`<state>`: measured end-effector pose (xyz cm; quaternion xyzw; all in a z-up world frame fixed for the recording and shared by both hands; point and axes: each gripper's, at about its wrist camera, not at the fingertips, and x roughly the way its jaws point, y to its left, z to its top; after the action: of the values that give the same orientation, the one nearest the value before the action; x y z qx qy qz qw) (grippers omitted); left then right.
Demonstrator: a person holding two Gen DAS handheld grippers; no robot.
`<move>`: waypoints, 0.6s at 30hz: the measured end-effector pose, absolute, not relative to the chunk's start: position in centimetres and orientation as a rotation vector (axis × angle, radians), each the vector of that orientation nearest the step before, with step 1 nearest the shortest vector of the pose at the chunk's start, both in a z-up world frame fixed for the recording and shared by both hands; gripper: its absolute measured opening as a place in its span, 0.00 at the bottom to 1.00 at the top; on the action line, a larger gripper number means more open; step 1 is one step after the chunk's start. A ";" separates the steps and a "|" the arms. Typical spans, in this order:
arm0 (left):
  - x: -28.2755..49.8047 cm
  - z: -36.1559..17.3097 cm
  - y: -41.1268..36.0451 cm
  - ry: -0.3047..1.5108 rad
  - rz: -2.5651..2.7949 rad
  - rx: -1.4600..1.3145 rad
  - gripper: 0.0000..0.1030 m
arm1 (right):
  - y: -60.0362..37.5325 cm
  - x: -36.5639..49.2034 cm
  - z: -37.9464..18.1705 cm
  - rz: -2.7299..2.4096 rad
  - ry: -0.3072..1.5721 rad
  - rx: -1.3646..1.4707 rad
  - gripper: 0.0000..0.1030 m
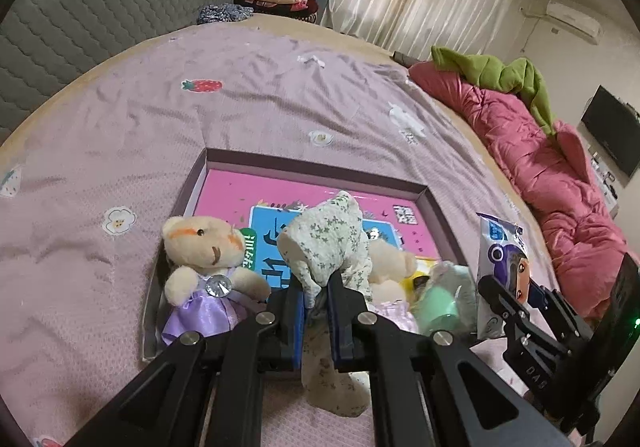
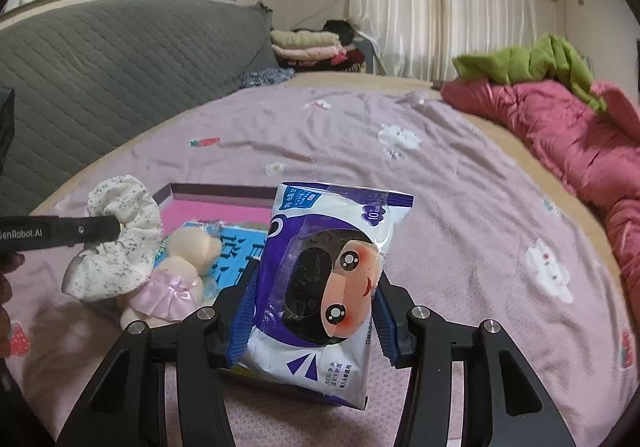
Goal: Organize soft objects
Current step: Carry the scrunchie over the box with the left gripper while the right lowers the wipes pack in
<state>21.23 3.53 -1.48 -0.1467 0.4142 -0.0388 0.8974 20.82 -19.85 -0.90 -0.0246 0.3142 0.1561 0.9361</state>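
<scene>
- Left gripper [image 1: 318, 293]: jaws clamped hard on a white floral fabric pouch [image 1: 326, 237]. The cloth bunches up above the pads and a loose tail hangs below them, lifted off the bed.
- Right gripper [image 2: 312, 311]: jaws set wide around a purple-and-white wipes packet [image 2: 324, 287], blue pads pressing its two long sides. The packet stands upright with its top above the fingertips; we read this as a firm hold.
- In the left view the packet shows just to the right of the pouch, the two grippers near each other but apart.
- Below and just beyond both grippers lies a shallow box [image 1: 320, 167] with a pink printed floor, set on the lilac bedsheet [image 1: 120, 119].
- In the box: a cream teddy in a purple dress [image 1: 204, 267] against the left wall, a second teddy in a pink dress [image 2: 176, 279] mid-box and a mint-green plush item [image 1: 436, 301] at the right, part hidden behind the grippers.
- Our judgement: both items are being carried to the box, and the near half is already crowded.
- Risk one: the pouch is held by a pinch of loose cloth, so the hanging tail could snag the near box wall or drag the pink-dress teddy out.
- Risk two: the packet film is slick and soft. A tilt or squeeze could let it slide down between the pads.
- Risk three: with the grippers this near, lowering together could knock one against the other.
</scene>
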 end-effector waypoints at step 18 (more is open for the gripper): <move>21.5 -3.6 3.5 0.910 -0.019 -0.240 0.17 | -20.1 22.6 -3.5 0.361 0.712 -0.009 0.57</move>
<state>21.52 3.47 -3.59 -0.1158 0.4382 -0.0089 0.8913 22.63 -20.13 -3.54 -0.0043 0.3468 0.1756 0.9213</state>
